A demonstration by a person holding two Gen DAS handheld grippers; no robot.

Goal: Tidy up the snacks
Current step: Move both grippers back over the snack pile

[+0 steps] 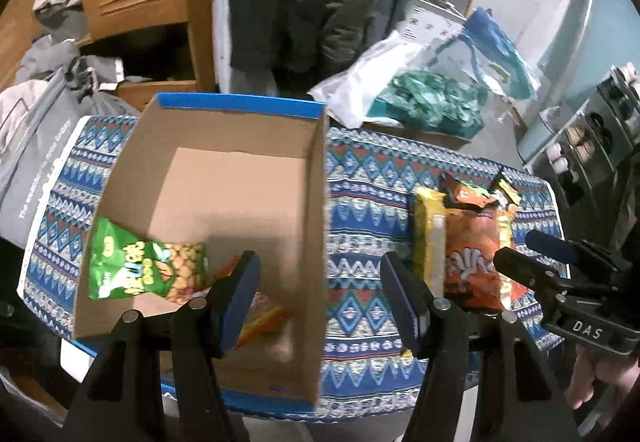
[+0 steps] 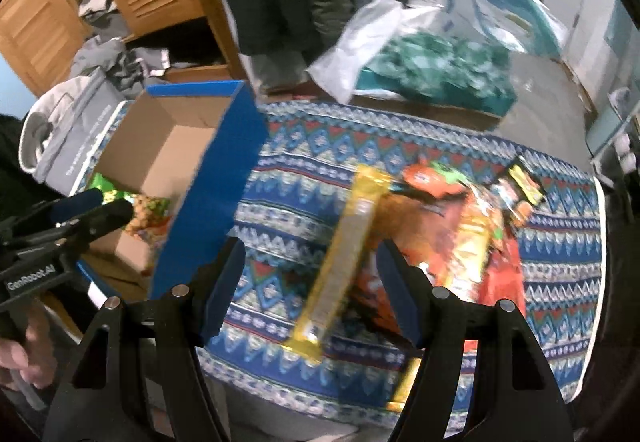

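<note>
A cardboard box (image 1: 224, 178) with blue outer walls stands open on the left part of the bench (image 1: 360, 210), which is covered by a cloth with a blue zigzag pattern. Inside the box a green snack bag (image 1: 140, 266) lies against the near left wall, and an orange wrapper (image 1: 264, 318) lies on the floor of the box nearer the front.

The left hand-held gripper (image 1: 320, 298) hangs over the right wall of the box with its jaws apart and nothing between them. One finger is above the inside of the box, just right of the green bag; the other is above the cloth, just left of the snack pile.

The pile lies on the right part of the bench: a long yellow bar (image 2: 344, 254), a large orange bag (image 2: 452, 242) beside it, and smaller packets (image 2: 524, 182) at the far end.

The right hand-held gripper (image 2: 310, 282) is above the near end of the yellow bar, jaws open. The bar runs up between the two fingers, touching neither, and the orange bag lies under the right finger. The frames are blurred.

In the right wrist view the left hand-held gripper shows at the left edge, near the box.
</note>
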